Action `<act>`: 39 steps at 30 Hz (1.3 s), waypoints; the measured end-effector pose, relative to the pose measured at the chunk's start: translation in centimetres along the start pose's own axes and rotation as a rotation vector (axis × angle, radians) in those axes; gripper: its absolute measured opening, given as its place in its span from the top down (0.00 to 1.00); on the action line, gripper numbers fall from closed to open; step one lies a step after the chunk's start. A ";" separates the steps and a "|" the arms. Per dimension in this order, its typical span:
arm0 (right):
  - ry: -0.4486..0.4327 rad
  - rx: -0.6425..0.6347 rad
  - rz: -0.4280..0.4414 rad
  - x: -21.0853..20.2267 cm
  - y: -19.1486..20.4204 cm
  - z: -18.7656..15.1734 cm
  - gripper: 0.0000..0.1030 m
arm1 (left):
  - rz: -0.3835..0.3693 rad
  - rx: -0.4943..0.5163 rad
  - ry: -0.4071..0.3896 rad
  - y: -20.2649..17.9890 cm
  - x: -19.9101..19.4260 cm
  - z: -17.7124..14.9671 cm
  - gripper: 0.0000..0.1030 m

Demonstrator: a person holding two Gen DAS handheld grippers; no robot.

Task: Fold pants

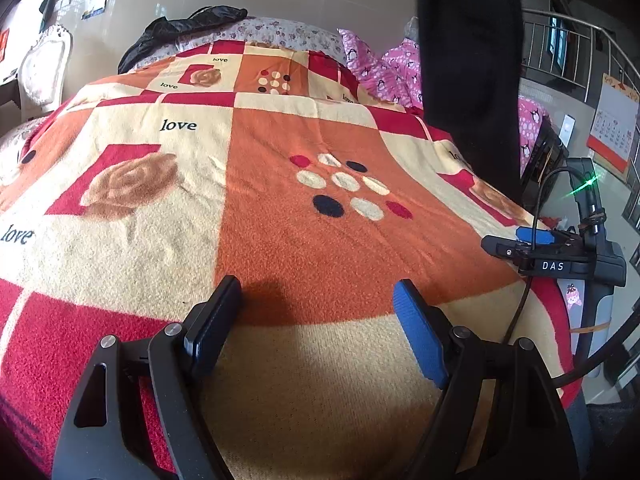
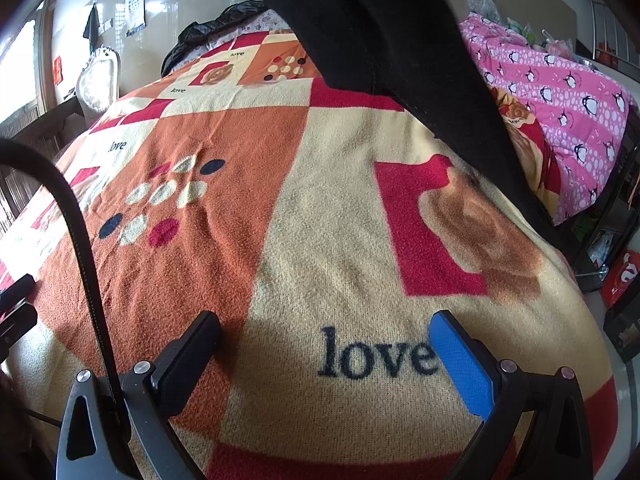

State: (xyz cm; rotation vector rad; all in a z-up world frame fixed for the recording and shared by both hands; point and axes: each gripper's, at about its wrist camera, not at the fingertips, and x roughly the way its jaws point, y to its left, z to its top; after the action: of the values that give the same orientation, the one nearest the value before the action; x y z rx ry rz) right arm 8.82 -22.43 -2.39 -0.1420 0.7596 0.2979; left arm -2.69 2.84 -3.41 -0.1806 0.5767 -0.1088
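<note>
The black pants (image 1: 468, 60) hang as a dark column from above the frame at the far right side of the bed, their lower end reaching down to the patterned blanket (image 1: 280, 240); in the right wrist view the same black pants (image 2: 384, 32) drop from the top edge and trail along the blanket's right side. What holds them up is out of frame, so I cannot tell how they are supported.

Both claws sit low over the near end of the blanket with nothing between their fingers. The left gripper (image 1: 318, 312) stands wide open above an orange patch, and the right gripper (image 2: 324, 344) is equally spread, straddling the printed word "love". The right gripper (image 1: 552, 256) also shows side-on at the blanket's right edge in the left view.

Beyond the blanket lie a pink penguin-print quilt (image 2: 560, 92) and a black jacket (image 1: 180, 28) by the wall.

This looks like the very start: the garment is not yet laid flat. The next move probably calls for getting the pants spread on the blanket, legs aligned, before any fold.
</note>
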 end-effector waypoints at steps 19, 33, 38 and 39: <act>-0.001 0.000 0.001 -0.1 -0.1 -0.1 0.00 | -0.024 -0.018 -0.002 0.4 -0.2 0.0 0.23; -0.004 0.000 0.001 -0.1 0.0 -0.2 0.00 | -0.015 -0.018 -0.021 0.2 -0.2 -0.2 0.23; -0.003 0.000 0.001 -0.1 -0.1 -0.2 0.00 | 0.010 -0.009 -0.019 -0.2 -0.2 -0.4 0.23; -0.001 0.000 0.002 -0.2 0.0 -0.3 0.00 | 0.021 -0.003 -0.019 -0.3 -0.2 -0.4 0.23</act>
State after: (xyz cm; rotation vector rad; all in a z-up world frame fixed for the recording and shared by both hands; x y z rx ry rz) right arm 8.54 -22.56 -2.47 -0.1411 0.7591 0.2992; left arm -3.06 2.48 -3.60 -0.1786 0.5601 -0.0859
